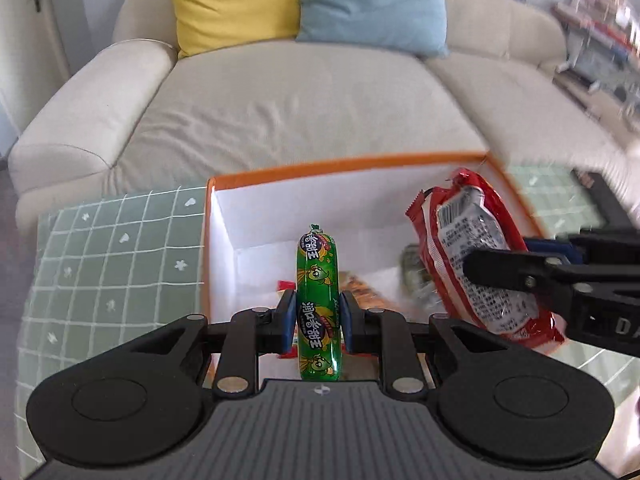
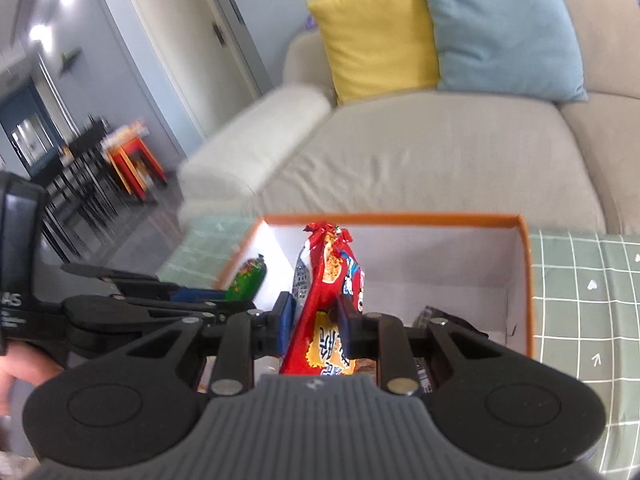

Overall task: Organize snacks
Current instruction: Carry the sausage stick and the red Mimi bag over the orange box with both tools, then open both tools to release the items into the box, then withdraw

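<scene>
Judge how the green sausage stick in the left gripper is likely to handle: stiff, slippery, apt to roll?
The green sausage stick stands straight out beyond the left gripper without drooping, so it is probably fairly stiff. Its glossy wrapper looks slick, so it might slide in a light pinch. Being round, it would likely roll if laid in the orange box.

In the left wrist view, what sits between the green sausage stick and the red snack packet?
Inside the orange-rimmed box, a brownish wrapped snack lies between the green sausage stick and the red snack packet, seen in the left wrist view.
</scene>
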Demonstrator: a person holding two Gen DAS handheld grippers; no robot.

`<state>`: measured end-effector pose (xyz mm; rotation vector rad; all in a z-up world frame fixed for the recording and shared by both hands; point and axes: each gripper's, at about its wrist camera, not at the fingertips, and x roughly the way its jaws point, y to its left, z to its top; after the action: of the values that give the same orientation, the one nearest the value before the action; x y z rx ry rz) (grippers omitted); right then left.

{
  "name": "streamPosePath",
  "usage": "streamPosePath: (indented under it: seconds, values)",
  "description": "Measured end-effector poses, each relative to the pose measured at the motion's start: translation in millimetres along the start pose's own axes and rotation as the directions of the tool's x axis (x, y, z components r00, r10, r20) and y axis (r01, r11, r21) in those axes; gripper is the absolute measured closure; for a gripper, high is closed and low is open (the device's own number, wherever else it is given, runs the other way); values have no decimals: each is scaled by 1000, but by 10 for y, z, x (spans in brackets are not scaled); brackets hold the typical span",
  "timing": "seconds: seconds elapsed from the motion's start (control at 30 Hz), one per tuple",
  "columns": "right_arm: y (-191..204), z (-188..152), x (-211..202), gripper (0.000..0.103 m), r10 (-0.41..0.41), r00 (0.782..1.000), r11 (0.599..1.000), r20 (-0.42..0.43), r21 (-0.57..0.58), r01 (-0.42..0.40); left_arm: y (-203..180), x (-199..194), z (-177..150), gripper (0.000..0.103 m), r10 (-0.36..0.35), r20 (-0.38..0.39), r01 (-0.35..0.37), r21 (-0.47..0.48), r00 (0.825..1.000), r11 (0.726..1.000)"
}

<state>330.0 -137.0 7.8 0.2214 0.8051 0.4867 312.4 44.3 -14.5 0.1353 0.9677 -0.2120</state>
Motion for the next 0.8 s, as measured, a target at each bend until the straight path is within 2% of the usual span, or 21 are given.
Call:
streamPosePath:
  seconds: [0.1, 0.23, 0.37, 0.47, 0.63, 0.67, 0.8]
  values:
    - [-2, 32, 289, 82, -29, 998, 999, -57, -27, 28, -11, 142, 2, 78, 64, -21, -63, 54, 998, 997]
    - [-11, 77, 606, 82, -83, 990, 996, -114, -52, 78, 10, 310, 10, 78, 74, -77, -68, 78, 994, 995]
    - [7, 101, 790, 82, -121, 983, 991, -141, -77, 111, -13, 446, -9, 78, 130, -109, -117, 122, 985, 986]
    - [25, 100, 890, 82, -161, 974, 985, -161, -94, 148, 4, 511, -31, 78, 126, -134, -111, 115, 983, 987]
    - [-28, 76, 980, 81, -156, 967, 987, -200, -56, 148, -12, 558, -45, 78, 137, -144, -120, 118, 980, 986]
    - [-37, 66, 985, 81, -156, 967, 988, -202, -50, 149, 10, 573, -34, 75, 135, -142, -120, 114, 981, 986]
    - [-95, 50, 983, 78, -138, 967, 990, -215, -2, 141, 49, 550, -27, 74, 120, -131, -111, 72, 984, 991]
